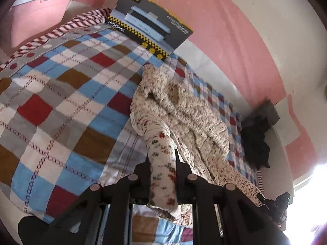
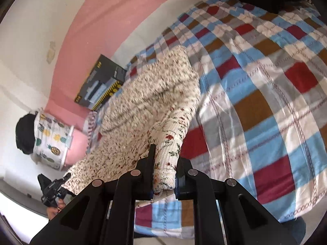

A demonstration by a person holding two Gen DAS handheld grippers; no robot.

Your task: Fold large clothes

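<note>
Bedspread (image 1: 61,94) lying flat; I am clamping both hand-held grippers, left (image 1: 162,163) and right (image 2: 165,159), on the floral garment (image 1: 184,110), advising even tension toward 12 o'clock.

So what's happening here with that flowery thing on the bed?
A person holds a grasping tool in each hand and is folding a floral knit garment on a checked bedspread. The left tool is clamped on one ribbed end of it, the right tool on another. Most of the garment lies bunched on the bed, near a dark cardboard box against the pink wall.
</note>
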